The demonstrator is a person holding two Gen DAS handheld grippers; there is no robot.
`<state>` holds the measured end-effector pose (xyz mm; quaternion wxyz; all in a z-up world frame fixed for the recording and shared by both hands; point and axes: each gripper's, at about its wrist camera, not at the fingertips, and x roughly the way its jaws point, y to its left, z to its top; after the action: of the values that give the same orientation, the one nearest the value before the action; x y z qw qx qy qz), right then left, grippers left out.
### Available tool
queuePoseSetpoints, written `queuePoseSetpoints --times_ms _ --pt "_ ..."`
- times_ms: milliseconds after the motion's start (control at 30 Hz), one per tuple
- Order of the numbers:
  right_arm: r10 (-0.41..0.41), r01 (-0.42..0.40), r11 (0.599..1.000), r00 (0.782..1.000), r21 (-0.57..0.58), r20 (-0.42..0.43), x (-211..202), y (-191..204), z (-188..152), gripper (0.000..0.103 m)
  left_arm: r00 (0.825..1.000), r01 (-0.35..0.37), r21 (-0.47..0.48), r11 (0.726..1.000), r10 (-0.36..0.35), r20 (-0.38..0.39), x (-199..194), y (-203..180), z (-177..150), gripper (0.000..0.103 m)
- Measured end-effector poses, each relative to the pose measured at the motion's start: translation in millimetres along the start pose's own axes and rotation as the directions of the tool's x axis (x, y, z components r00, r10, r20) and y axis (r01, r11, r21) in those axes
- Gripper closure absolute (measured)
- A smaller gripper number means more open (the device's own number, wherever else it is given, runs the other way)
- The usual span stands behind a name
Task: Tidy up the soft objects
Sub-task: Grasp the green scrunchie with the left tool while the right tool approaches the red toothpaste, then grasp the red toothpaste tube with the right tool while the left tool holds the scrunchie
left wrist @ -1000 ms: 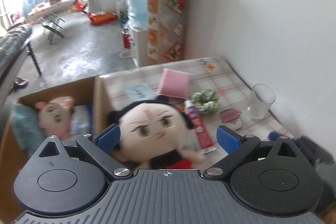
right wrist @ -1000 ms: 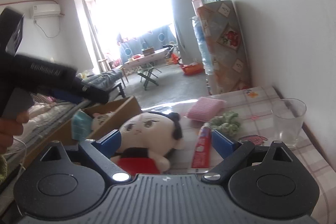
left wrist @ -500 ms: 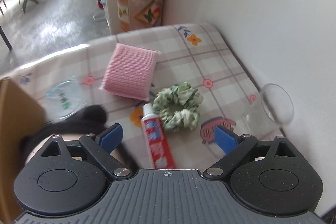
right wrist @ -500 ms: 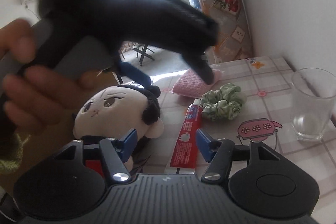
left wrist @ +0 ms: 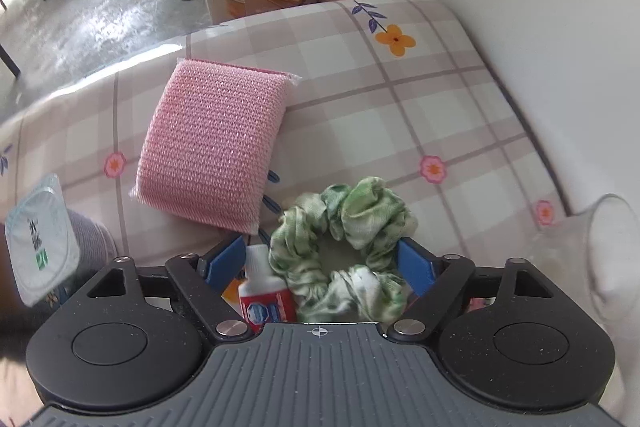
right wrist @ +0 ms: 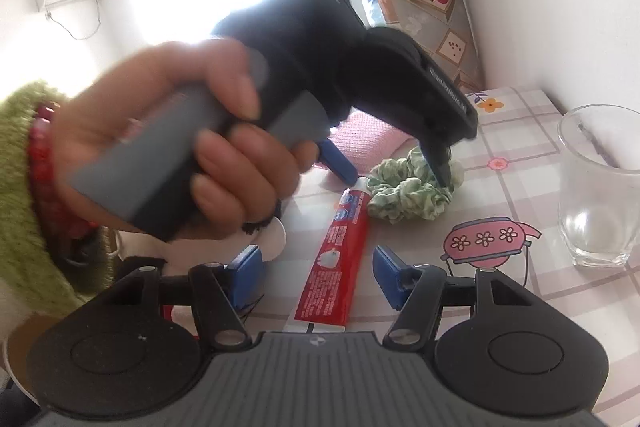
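— Scrunchie [left wrist: 344, 247], green and white, lies on the checked tablecloth [left wrist: 440, 107] between the blue pads of the left gripper [left wrist: 320, 263]. Do the pads touch it?

— The right-hand pad sits against its edge; the left-hand one stands apart, with the toothpaste tube [left wrist: 266, 303] cap between them. So the tongs are spread wide, gripping nothing.

— Any writing?

— The red tube [right wrist: 340, 259] carries white print, too small to read. The black gripper body in the right wrist view has a raised word along its arm, blurred. The foil-lidded cup [left wrist: 38, 239] at the left shows dark characters and a green mark.

— How is the hand posed?

— The left hand [right wrist: 172, 155] wraps the grey handle, fingers curled, a green fuzzy sleeve and red beads at the wrist; the tool tilts down onto the scrunchie [right wrist: 408, 191].

— And the right gripper [right wrist: 316, 277]?

— Low over the tube's tail, pads parted, holding nothing.

— Room around?

— Pink sponge [left wrist: 212, 147] just beyond the scrunchie, glass [right wrist: 596, 187] near the wall, which bounds the table's right side; a doll's pale ear [right wrist: 276, 243] lies left of the tube.
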<state>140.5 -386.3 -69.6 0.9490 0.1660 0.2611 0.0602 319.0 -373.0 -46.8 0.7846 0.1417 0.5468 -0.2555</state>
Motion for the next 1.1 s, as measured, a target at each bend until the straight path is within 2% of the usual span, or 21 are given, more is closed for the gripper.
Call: queuePoseSetpoints --times_ms 167,233,333,500,600,733,900,967,1100 --pt "0.009 -0.009 1.0 1.0 0.001 -0.006 0 3 4 0.039 1.0 -0.01 0.001 1.0 0.01 -0.022 7 -2 2 0.039" --pt "0.004 -0.004 1.0 1.0 -0.008 -0.013 1 4 6 0.038 1.0 -0.011 -0.004 1.0 0.011 -0.016 6 -3 3 0.057" --pt "-0.008 0.007 1.0 0.999 -0.022 -0.036 3 6 10 0.038 1.0 0.0 -0.01 1.0 0.0 -0.009 4 -3 3 0.077" --pt "-0.015 0.012 0.999 0.996 -0.034 -0.09 18 7 21 0.027 1.0 0.008 -0.02 1.0 -0.008 0.008 -3 -2 0 0.083" --pt "-0.019 0.016 1.0 0.992 -0.026 -0.122 24 9 21 0.027 0.999 0.044 -0.054 0.998 -0.042 0.025 -11 5 -1 0.084" --pt "-0.004 0.003 1.0 0.993 -0.006 -0.119 18 9 20 0.027 0.996 0.075 -0.065 0.995 -0.071 0.056 -25 16 -4 0.084" --pt "-0.032 0.033 0.999 0.991 0.007 -0.133 22 3 25 0.027 0.985 0.168 -0.121 0.978 -0.162 0.058 -31 33 -5 0.085" --pt "-0.035 0.037 0.999 0.989 0.012 -0.141 25 2 28 0.027 0.98 0.195 -0.135 0.972 -0.187 0.068 -33 37 -5 0.088" --pt "-0.018 0.027 0.998 0.983 0.048 -0.182 40 -3 33 0.028 0.972 0.218 -0.139 0.966 -0.203 0.118 -42 44 -4 0.091"
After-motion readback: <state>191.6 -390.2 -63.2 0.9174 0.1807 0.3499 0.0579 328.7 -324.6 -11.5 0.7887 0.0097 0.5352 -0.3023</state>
